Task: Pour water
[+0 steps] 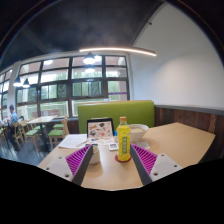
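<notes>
Cafe-style room, big windows [60,85] at back, green bench seat [115,112] behind a light wooden table [175,140]. One bottle [124,140], yellow drink, orange cap, green label, upright on the tabletop near its middle, just ahead of the gripper [116,160] and in line with the gap between the fingers. Bare tabletop right of the bottle out to the right edge; near edge hidden behind the fingers. One laptop [100,129] open just behind the bottle toward the far edge, one white sheet of paper [72,142] left of it. One long ceiling light [118,50]. More tables and chairs [35,125] farther left by the windows. Fingers [80,162] spread wide apart, purple pads facing in, holding nothing, not touching the bottle.
</notes>
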Action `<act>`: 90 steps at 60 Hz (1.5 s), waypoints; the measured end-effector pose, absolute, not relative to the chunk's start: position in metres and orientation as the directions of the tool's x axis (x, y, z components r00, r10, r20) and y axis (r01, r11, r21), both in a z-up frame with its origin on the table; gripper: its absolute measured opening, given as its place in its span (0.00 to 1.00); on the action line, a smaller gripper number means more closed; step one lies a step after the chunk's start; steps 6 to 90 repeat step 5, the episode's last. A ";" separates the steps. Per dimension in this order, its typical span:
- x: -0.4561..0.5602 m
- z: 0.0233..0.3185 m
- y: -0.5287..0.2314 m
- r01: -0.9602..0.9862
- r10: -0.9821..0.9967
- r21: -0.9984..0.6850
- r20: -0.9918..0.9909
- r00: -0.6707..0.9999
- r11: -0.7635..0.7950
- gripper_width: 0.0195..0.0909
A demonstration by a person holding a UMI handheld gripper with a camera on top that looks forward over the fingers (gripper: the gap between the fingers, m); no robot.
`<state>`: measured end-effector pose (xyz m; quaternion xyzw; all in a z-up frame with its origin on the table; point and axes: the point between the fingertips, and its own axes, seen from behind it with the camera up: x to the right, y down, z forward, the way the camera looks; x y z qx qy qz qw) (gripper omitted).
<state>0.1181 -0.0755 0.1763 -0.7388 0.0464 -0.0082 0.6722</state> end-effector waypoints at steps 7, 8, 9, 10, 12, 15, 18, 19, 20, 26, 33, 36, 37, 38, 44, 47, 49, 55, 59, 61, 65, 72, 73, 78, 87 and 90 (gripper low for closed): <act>0.105 0.173 -0.107 -0.103 -0.056 -0.990 -0.098 0.994 -0.098 0.89; 0.105 0.173 -0.107 -0.103 -0.056 -0.990 -0.098 0.994 -0.098 0.89; 0.105 0.173 -0.107 -0.103 -0.056 -0.990 -0.098 0.994 -0.098 0.89; 0.105 0.173 -0.107 -0.103 -0.056 -0.990 -0.098 0.994 -0.098 0.89; 0.105 0.173 -0.107 -0.103 -0.056 -0.990 -0.098 0.994 -0.098 0.89; 0.105 0.173 -0.107 -0.103 -0.056 -0.990 -0.098 0.994 -0.098 0.89; 0.105 0.173 -0.107 -0.103 -0.056 -0.990 -0.098 0.994 -0.098 0.89; 0.105 0.173 -0.107 -0.103 -0.056 -0.990 -0.098 0.994 -0.098 0.89; 0.105 0.173 -0.107 -0.103 -0.056 -0.990 -0.098 0.994 -0.098 0.89; 0.105 0.173 -0.107 -0.103 -0.056 -0.990 -0.098 0.994 -0.098 0.89; 0.105 0.173 -0.107 -0.103 -0.056 -0.990 -0.098 0.994 -0.098 0.89; 0.105 0.173 -0.107 -0.103 -0.056 -0.990 -0.098 0.994 -0.098 0.89; 0.105 0.173 -0.107 -0.103 -0.056 -0.990 -0.098 0.994 -0.098 0.89; 0.105 0.173 -0.107 -0.103 -0.056 -0.990 -0.098 0.994 -0.098 0.89; 0.105 0.173 -0.107 -0.103 -0.056 -0.990 -0.098 0.994 -0.098 0.89; 0.105 0.173 -0.107 -0.103 -0.056 -0.990 -0.098 0.994 -0.098 0.89; 0.105 0.173 -0.107 -0.103 -0.056 -0.990 -0.098 0.994 -0.098 0.89; 0.105 0.173 -0.107 -0.103 -0.056 -0.990 -0.098 0.994 -0.098 0.89; 0.105 0.173 -0.107 -0.103 -0.056 -0.990 -0.098 0.994 -0.098 0.89; 0.105 0.173 -0.107 -0.103 -0.056 -0.990 -0.098 0.994 -0.098 0.89; 0.105 0.173 -0.107 -0.103 -0.056 -0.990 -0.098 0.994 -0.098 0.89; 0.105 0.173 -0.107 -0.103 -0.056 -0.990 -0.098 0.994 -0.098 0.89; 0.105 0.173 -0.107 -0.103 -0.056 -0.990 -0.098 0.994 -0.098 0.89; 0.105 0.173 -0.107 -0.103 -0.056 -0.990 -0.098 0.994 -0.098 0.89; 0.105 0.173 -0.107 -0.103 -0.056 -0.990 -0.098 0.994 -0.098 0.89; 0.105 0.173 -0.107 -0.103 -0.056 -0.990 -0.098 0.994 -0.098 0.89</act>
